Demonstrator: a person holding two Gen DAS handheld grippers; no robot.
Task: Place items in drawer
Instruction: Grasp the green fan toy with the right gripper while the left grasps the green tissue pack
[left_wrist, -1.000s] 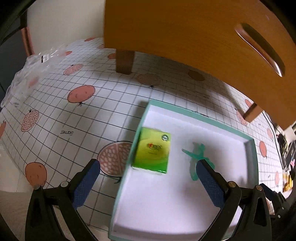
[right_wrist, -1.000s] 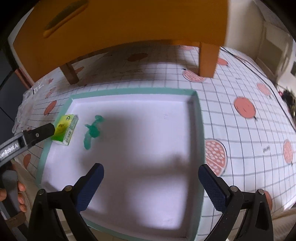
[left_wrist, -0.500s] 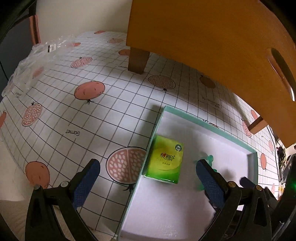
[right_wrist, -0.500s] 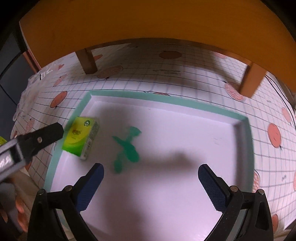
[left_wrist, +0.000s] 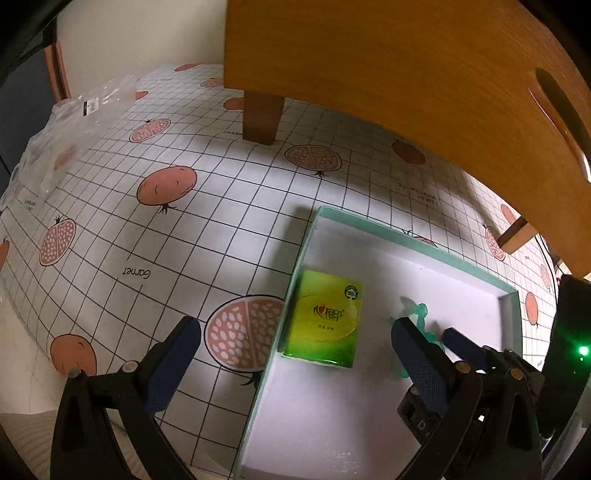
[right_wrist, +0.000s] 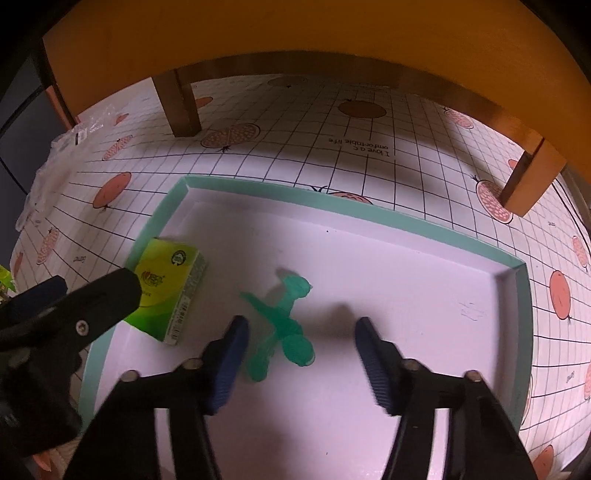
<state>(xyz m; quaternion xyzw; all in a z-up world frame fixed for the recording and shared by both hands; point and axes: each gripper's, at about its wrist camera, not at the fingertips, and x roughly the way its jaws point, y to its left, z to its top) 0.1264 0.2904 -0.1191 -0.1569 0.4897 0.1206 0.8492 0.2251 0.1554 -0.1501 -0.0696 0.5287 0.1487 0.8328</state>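
Note:
A shallow tray (left_wrist: 436, 250) (right_wrist: 354, 211) with a teal rim and white floor lies on the tablecloth. In it rest a green tissue pack (left_wrist: 327, 318) (right_wrist: 173, 280) at the left wall and a translucent green plastic figure (right_wrist: 282, 325) (left_wrist: 419, 314) beside it. My right gripper (right_wrist: 300, 358) is open and low over the figure, its fingers straddling the lower part. My left gripper (left_wrist: 293, 362) hangs open above the pack and the tray's left rim. Above stands the orange wooden drawer unit (left_wrist: 424, 62) (right_wrist: 258, 33) with a slot handle (left_wrist: 561, 118).
The cabinet stands on short wooden legs (left_wrist: 260, 120) (right_wrist: 179, 107) (right_wrist: 532, 184) behind the tray. A clear plastic bag (left_wrist: 70, 125) lies at the far left of the pomegranate-print cloth (left_wrist: 147, 229). The table's near edge runs at lower left.
My right gripper has dropped toward the green figure and narrowed its fingers around it. My left gripper has drifted left, so the tissue pack now lies between its fingers.

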